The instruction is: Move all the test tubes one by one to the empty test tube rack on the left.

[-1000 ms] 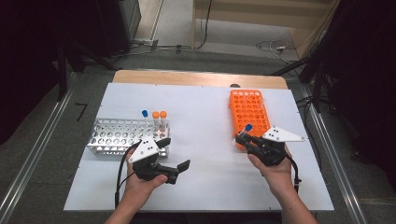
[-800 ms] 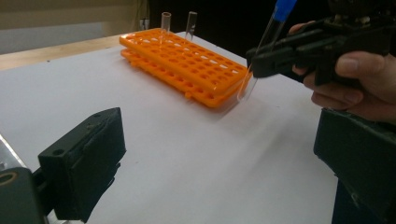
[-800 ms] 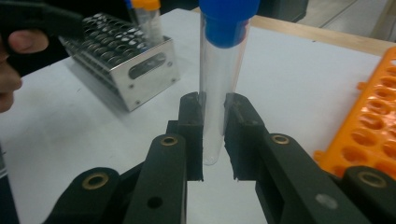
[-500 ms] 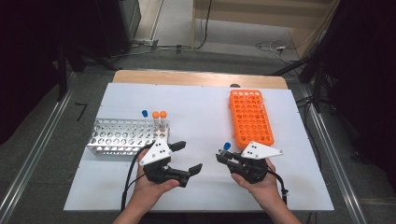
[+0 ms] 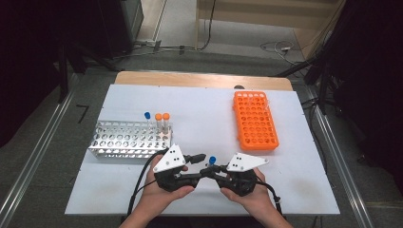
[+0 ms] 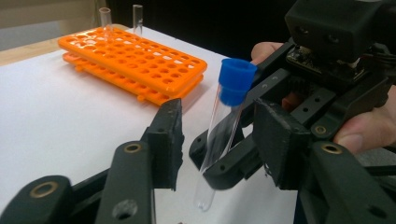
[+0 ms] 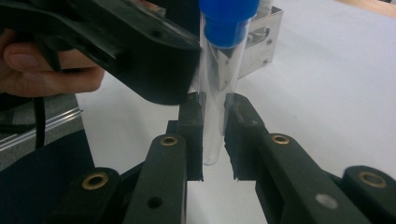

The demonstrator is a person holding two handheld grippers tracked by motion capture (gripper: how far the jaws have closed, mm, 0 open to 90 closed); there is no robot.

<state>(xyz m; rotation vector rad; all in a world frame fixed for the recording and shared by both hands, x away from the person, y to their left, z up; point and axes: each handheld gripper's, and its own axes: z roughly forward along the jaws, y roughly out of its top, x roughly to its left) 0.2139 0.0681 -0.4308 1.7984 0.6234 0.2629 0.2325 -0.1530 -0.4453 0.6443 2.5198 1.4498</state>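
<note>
High view puts my two grippers nose to nose at 6 o'clock on the white table (image 5: 204,109), with a blue-capped tube (image 5: 212,162) standing up between them. My right gripper (image 5: 219,169) is clamped on the tube; in the right gripper view its pads pinch the clear wall low down, so the cap end stays free for the other hand. My left gripper (image 5: 198,167) has just been closing, jaws now at a narrow gap. In the left gripper view the tube (image 6: 225,126) stands upright between its pads, and I see daylight on the near side, so I judge it is not yet gripped there. This looks to me like a hand-over: the right brings the tube from the orange rack (image 5: 255,120) at 2 o'clock, the left takes it on toward the metal rack (image 5: 129,139) at 9 o'clock. That rack already carries two orange-capped tubes (image 5: 162,121) and a blue-capped one (image 5: 148,118) along its far edge. Two bare tubes (image 6: 121,18) stand at the far end of the orange rack.

The tabletop is plain white on a wooden board (image 5: 199,80). Around it lie grey floor, metal rails (image 5: 35,156) at each side, and loose cables (image 5: 273,46) near 12 o'clock
</note>
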